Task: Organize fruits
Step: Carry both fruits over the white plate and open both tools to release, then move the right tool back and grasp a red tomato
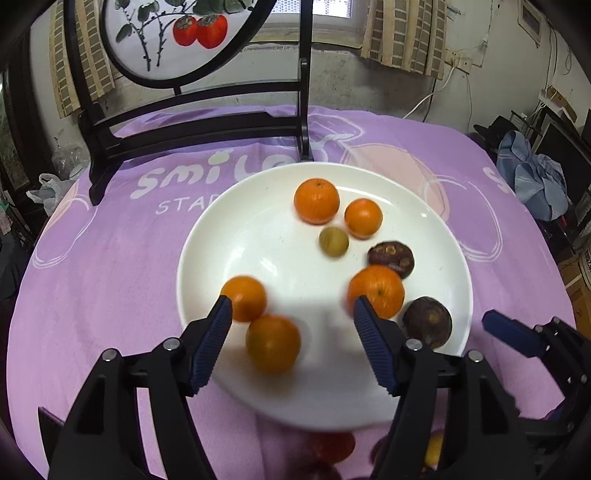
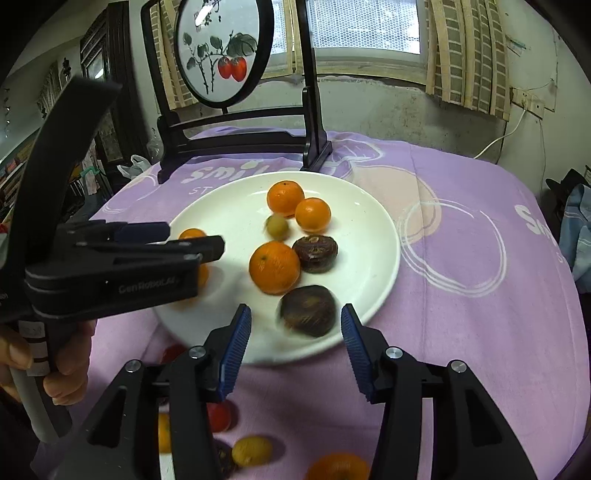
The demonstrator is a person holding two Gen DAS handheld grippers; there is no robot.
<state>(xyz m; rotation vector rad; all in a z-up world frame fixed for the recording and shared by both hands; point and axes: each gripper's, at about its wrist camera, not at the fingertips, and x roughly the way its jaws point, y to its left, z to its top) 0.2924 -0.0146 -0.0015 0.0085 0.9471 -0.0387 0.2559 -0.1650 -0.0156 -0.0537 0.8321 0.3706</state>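
A white plate (image 1: 229, 236) on the purple cloth holds several oranges, a small green fruit (image 1: 333, 241) and two dark brown fruits (image 1: 391, 258). My left gripper (image 1: 291, 306) is open over the plate's near side; a blurred orange (image 1: 272, 343) lies between its fingers, untouched. My right gripper (image 2: 295, 317) is open at the plate's (image 2: 369, 229) near rim, with a dark brown fruit (image 2: 308, 310) between the fingertips. The left gripper (image 2: 192, 240) shows at the left in the right wrist view.
A dark wooden stand with a round persimmon painting (image 1: 184, 29) stands behind the plate. Loose fruits lie on the cloth near me: a red one (image 2: 218, 415), a yellow one (image 2: 251, 450) and an orange (image 2: 338, 467). The table drops off at right.
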